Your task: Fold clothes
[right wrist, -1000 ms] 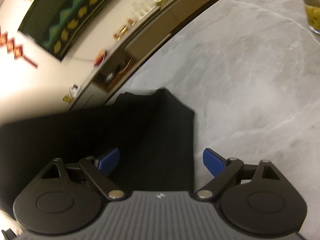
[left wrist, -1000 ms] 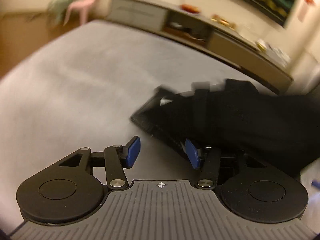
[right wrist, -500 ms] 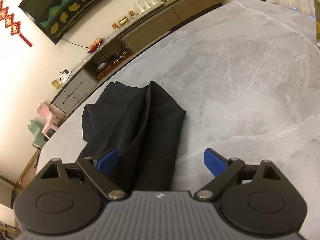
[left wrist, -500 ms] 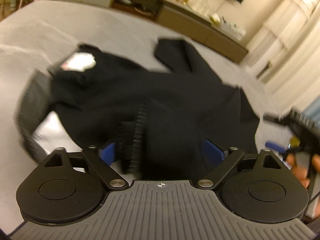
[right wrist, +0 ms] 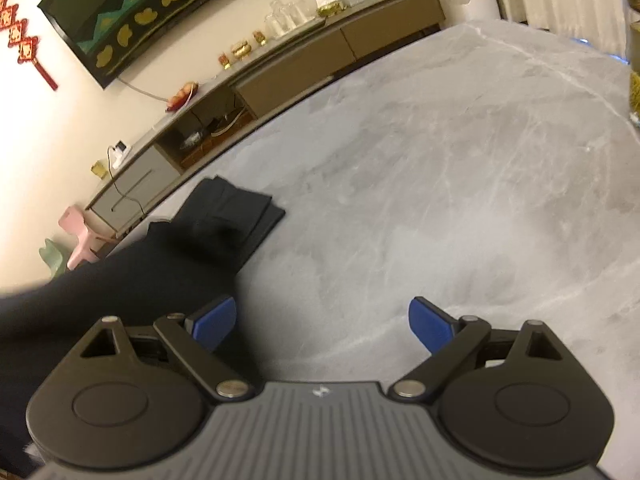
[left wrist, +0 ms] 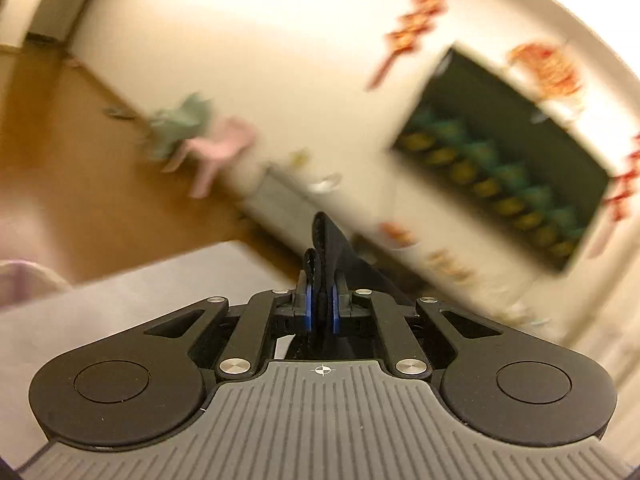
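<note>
My left gripper (left wrist: 320, 307) is shut on a ribbed edge of the black garment (left wrist: 330, 240), which sticks up between the blue pads and hangs away to the right, lifted above the grey marble table (left wrist: 132, 300). In the right wrist view the black garment (right wrist: 132, 280) stretches from the left edge across the table (right wrist: 460, 184). A folded part of the garment (right wrist: 236, 212) lies flat farther back. My right gripper (right wrist: 322, 322) stands open just right of the cloth, with only bare table between its fingers.
A long low sideboard (right wrist: 288, 68) with small items runs along the wall beyond the table. A dark wall hanging (left wrist: 504, 160) and red ornaments hang above it. Pink and green small chairs (right wrist: 76, 246) stand on the wooden floor at the left.
My left gripper has shut on the garment's edge and risen, swinging its view from the table up to the wall. The cloth has been pulled leftward in the right wrist view; the right gripper stays open.
</note>
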